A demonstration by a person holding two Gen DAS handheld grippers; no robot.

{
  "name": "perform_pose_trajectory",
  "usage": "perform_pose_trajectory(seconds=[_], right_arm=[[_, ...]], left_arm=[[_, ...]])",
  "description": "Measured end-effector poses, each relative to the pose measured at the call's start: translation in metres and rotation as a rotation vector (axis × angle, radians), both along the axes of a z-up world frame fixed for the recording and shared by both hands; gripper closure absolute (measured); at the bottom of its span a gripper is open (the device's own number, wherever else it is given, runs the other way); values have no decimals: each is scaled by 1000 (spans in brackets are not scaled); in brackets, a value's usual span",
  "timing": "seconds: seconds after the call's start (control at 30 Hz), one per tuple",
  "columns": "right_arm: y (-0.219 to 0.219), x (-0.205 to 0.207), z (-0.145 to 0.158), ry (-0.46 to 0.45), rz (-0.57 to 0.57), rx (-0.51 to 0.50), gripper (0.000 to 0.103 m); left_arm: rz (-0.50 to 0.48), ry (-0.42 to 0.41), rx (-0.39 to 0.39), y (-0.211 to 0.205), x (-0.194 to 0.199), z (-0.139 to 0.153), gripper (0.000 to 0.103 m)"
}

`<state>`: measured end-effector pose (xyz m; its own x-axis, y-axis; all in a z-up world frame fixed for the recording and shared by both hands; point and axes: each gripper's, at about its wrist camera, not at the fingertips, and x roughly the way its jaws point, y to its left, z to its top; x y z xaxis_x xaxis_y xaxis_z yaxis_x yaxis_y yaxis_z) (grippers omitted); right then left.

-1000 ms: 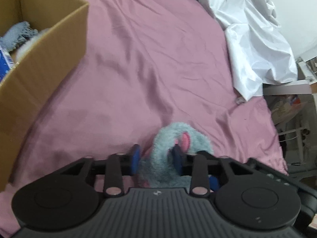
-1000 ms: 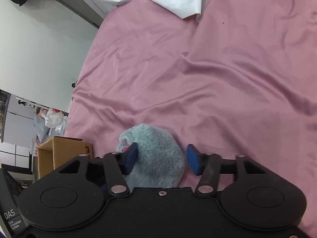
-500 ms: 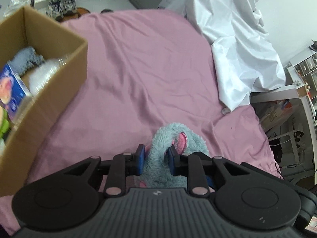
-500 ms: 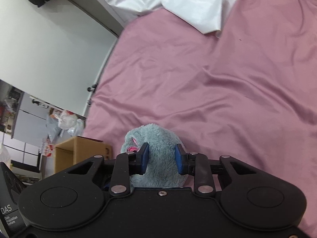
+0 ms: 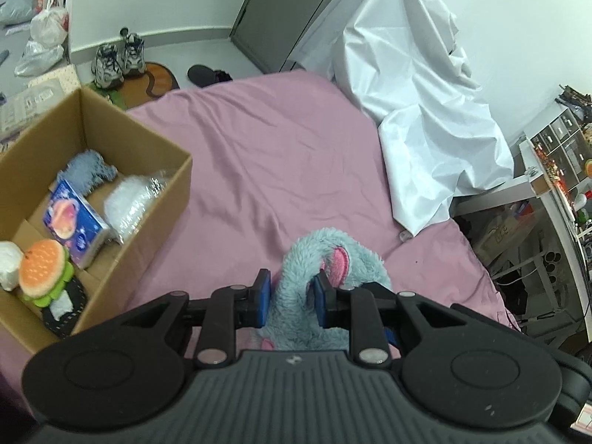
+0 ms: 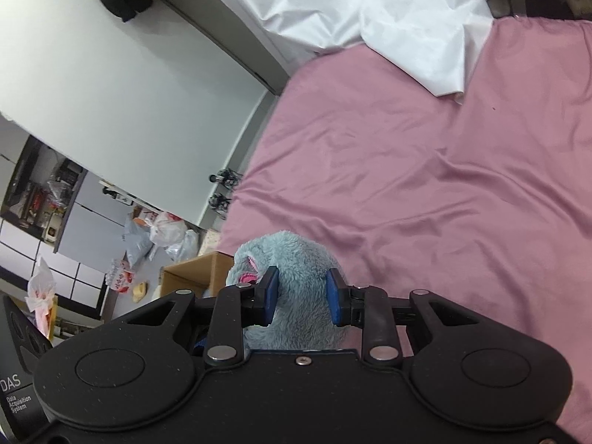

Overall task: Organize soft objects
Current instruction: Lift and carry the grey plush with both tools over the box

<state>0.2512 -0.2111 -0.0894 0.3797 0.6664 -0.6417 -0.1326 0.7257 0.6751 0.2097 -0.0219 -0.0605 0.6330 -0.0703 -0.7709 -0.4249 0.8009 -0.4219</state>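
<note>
Since one second ago, both claws have closed and lifted the fluffy blue-grey plush toy with pink ears above the pink bedsheet. Left claw and right claw each pinch soft fur. Risk: pile slips, dropping it short of the open cardboard box.

The plush toy is shaggy blue-grey fleece with smooth pink ear lining, and the bed sheet is pink cloth with a soft satin sheen and fine creases. The cardboard box is matt brown, while the white cover looks like thin, glossy, crinkled fabric. The left claw is matt black plastic with blue pads and metal rivets.
</note>
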Motion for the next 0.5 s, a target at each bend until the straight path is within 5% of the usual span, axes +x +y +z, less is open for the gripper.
perform_pose_trajectory(seconds=[0.5], right_arm=[[15, -27, 37, -119, 54, 50, 76]], left_arm=[[27, -58, 42, 18, -36, 39, 81]])
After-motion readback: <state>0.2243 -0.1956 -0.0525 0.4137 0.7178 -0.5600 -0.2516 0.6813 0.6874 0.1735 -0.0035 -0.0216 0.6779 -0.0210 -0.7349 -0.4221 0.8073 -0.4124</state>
